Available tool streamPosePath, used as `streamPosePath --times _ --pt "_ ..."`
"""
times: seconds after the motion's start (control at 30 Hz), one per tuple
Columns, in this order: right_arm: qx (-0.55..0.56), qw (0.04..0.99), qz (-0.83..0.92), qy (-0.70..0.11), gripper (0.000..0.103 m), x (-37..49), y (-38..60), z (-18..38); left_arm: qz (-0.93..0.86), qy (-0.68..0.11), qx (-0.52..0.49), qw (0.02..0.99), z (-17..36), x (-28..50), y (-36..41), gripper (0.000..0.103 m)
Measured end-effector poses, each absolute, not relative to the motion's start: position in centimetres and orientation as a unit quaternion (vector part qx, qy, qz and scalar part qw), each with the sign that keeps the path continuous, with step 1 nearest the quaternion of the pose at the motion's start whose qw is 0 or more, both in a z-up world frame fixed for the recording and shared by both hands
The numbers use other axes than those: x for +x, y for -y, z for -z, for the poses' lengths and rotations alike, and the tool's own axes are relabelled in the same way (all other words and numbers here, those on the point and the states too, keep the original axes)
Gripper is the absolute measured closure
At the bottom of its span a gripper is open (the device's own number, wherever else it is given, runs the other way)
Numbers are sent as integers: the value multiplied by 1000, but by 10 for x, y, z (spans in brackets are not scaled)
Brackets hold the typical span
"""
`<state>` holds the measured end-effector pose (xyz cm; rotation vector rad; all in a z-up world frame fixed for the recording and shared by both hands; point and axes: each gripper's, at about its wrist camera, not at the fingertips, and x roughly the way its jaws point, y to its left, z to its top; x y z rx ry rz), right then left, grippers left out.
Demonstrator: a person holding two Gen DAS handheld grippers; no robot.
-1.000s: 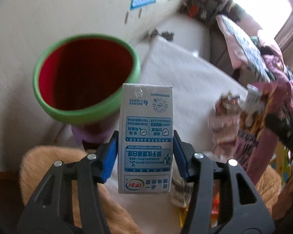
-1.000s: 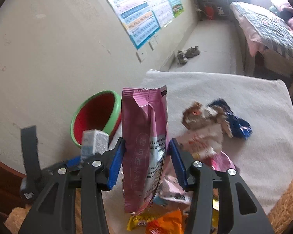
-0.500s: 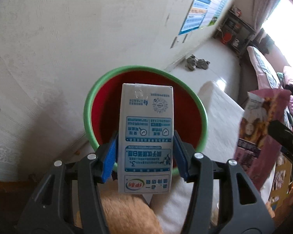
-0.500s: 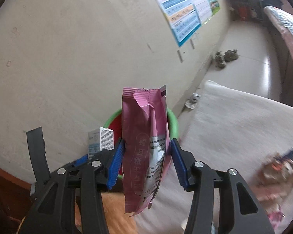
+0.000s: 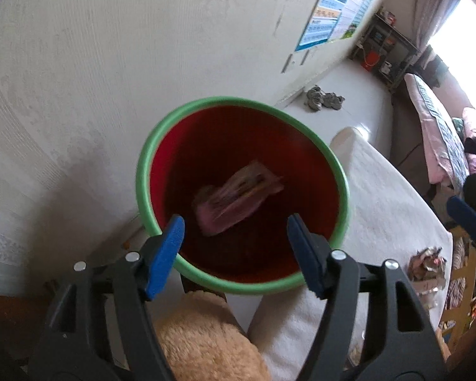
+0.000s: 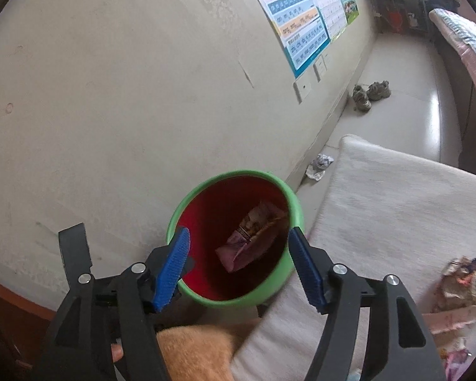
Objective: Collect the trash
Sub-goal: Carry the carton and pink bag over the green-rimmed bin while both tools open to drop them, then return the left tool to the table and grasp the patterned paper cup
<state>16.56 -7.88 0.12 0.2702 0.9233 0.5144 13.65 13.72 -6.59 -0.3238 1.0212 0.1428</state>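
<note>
A red bin with a green rim [image 5: 142, 165] [image 6: 296, 212] stands by the wall. Inside it lies the pink snack bag [image 5: 238, 200] [image 6: 250, 247]; the milk carton is not visible. My left gripper [image 5: 234, 238] hangs over the bin's near rim, its jaws opening, nothing between its blue pads. My right gripper [image 6: 239, 254] is also above the bin, jaws opening and empty. One blue pad of the right gripper [image 5: 466, 217] shows at the right edge of the left wrist view. More crumpled wrappers [image 5: 426, 262] [image 6: 463, 276] lie on the white blanket [image 5: 380, 190] [image 6: 396, 206].
A tan plush cushion [image 5: 206, 339] [image 6: 200, 349] sits just under both grippers. A crumpled paper [image 6: 320, 165] lies on the floor by the wall. Shoes [image 5: 323, 101] [image 6: 371, 93] rest farther along the floor. A bed [image 5: 441, 133] stands at the right.
Both grippers opened. The milk carton left the left jaws and the pink snack bag left the right jaws; the bag now lies in the bin.
</note>
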Motion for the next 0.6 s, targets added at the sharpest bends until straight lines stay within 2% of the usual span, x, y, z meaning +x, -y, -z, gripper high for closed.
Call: streamPosePath --times 0.33,0.6 --pt "73 904 -176 -382 39 99 171 -26 22 -496 -147 855 54 100 -63 38" --pt "51 904 -76 -419 36 45 236 24 118 -571 -111 805 91 55 16 38"
